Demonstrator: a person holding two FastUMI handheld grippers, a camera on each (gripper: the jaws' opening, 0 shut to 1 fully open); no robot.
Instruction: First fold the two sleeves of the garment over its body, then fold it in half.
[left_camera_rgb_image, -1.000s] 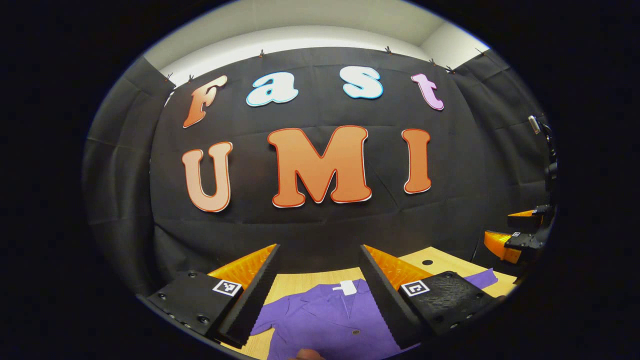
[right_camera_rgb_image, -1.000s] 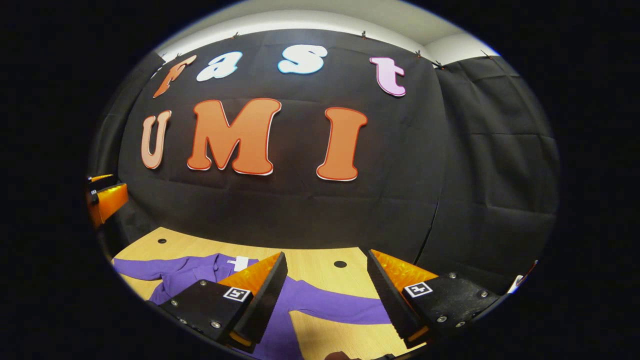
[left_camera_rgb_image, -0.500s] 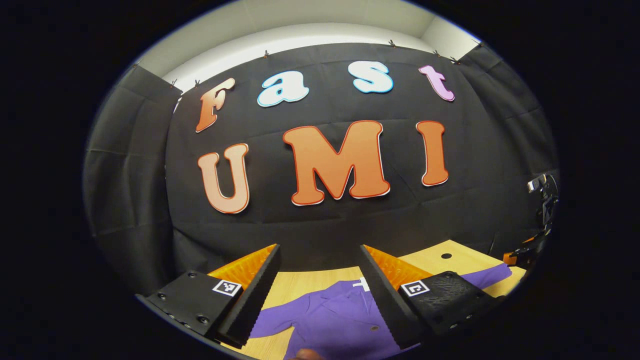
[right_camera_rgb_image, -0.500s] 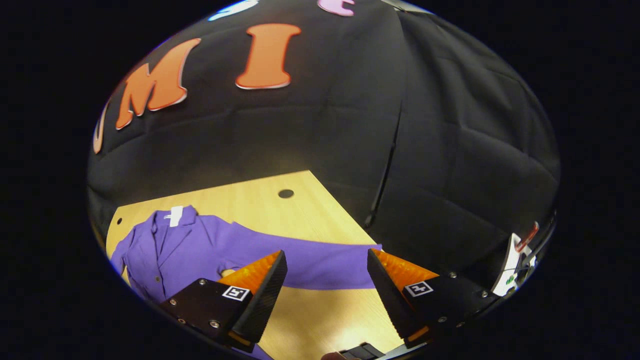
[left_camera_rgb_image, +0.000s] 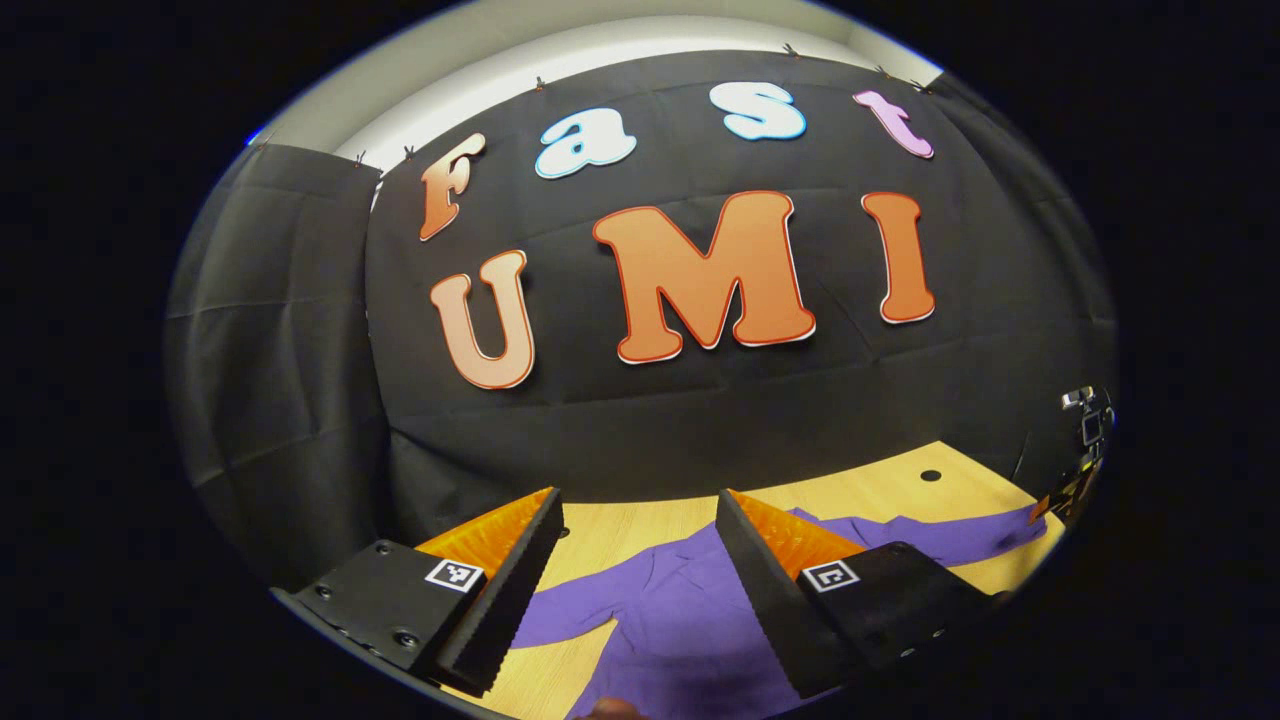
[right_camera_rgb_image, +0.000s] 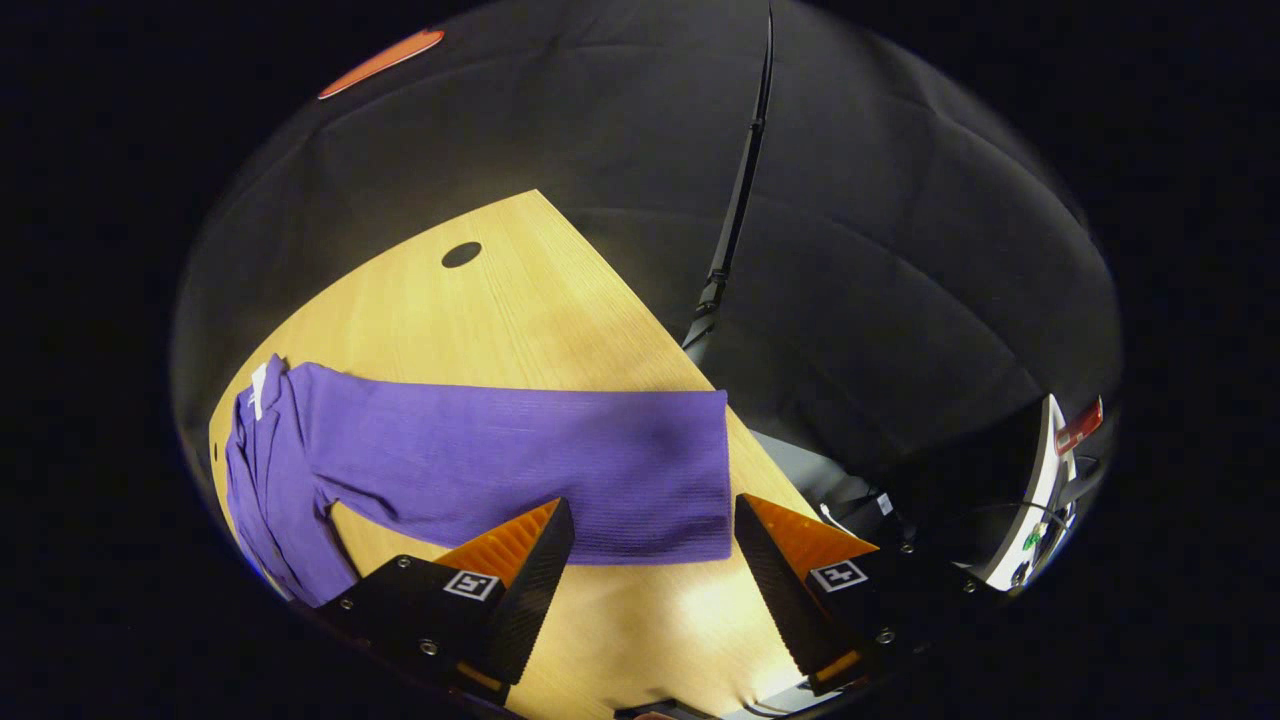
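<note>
Left gripper view: the left gripper (left_camera_rgb_image: 640, 560) hangs above the near edge of the wooden table (left_camera_rgb_image: 880, 485), its fingers spread wide with nothing between them. The purple garment (left_camera_rgb_image: 680, 620) lies flat on the table below, body spread, one sleeve (left_camera_rgb_image: 950, 535) reaching out to the right, away from the body.

Right gripper view: the right gripper (right_camera_rgb_image: 650, 560) is tilted down over that outstretched sleeve (right_camera_rgb_image: 520, 455), fingers parted and empty, the cuff (right_camera_rgb_image: 700, 470) lying just ahead of the tips. The sleeve lies straight and flat, its cuff near the table's edge; the garment's body (right_camera_rgb_image: 265, 490) is at the far left.

Procedure (a judgement from the layout): the sleeve fold appears to be the step in hand.
1. Lower the right gripper onto the cuff and pinch the whole cuff thickness (not one layer).
2. Lift only slightly.
3. Carry the cuff across toward the body, keeping the shoulder line as the crease.
</note>
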